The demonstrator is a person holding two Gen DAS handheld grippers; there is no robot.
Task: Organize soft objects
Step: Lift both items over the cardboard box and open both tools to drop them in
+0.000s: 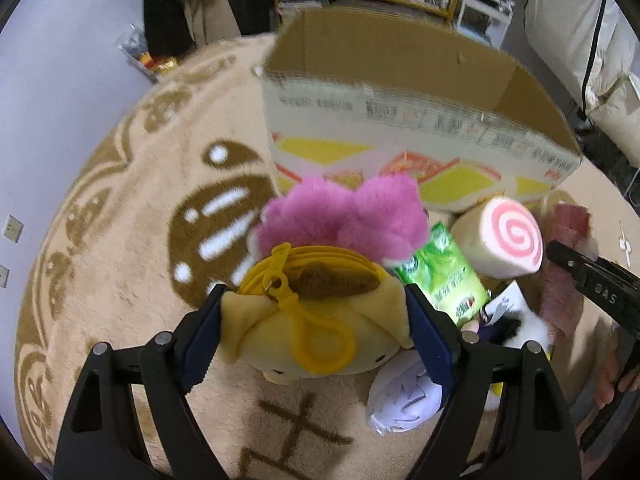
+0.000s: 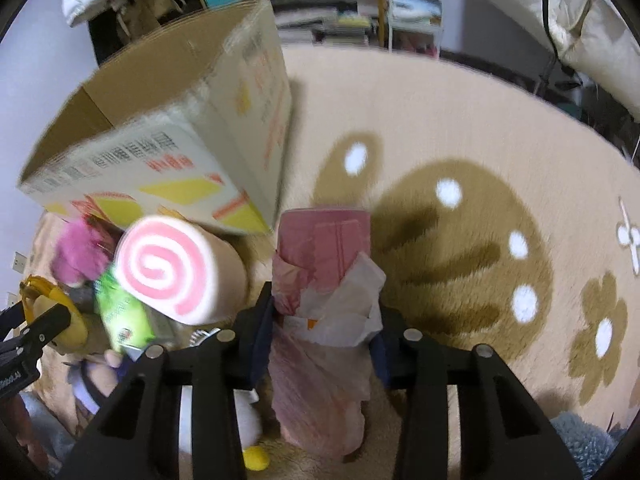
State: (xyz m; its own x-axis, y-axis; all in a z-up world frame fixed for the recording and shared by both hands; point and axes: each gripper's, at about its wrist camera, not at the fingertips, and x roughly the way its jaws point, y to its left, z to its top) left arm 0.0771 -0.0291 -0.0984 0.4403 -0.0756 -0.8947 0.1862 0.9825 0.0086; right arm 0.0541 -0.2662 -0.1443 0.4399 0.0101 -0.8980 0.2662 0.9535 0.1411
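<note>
The left claw (image 1: 314, 320) is squeezed on a yellow plush pouch (image 1: 316, 320) with a yellow clip on top. The right claw (image 2: 320, 328) is squeezed on a pink tissue pack (image 2: 324, 280) with a bit of white tissue sticking out. Both soft things are held just above the beige rug (image 1: 120, 280).

The open cardboard box (image 1: 400, 92) stands on the rug on the far side of the pile, and that looks like the place for them — it seems empty from here. More soft things wait between the claws and the box: a fluffy pink toy (image 1: 340, 216), a swirl roll cushion (image 1: 504, 236) and a green packet (image 1: 444, 276).

To do this step well, I think each claw should lift high enough to clear the near wall of the box, then go over the open top before letting go. The pouch is squishy, so a firm squeeze matters. The tissue pack is floppy and hangs low — its bottom end could catch on the box edge. Watch the two claws do not bump over the box.
</note>
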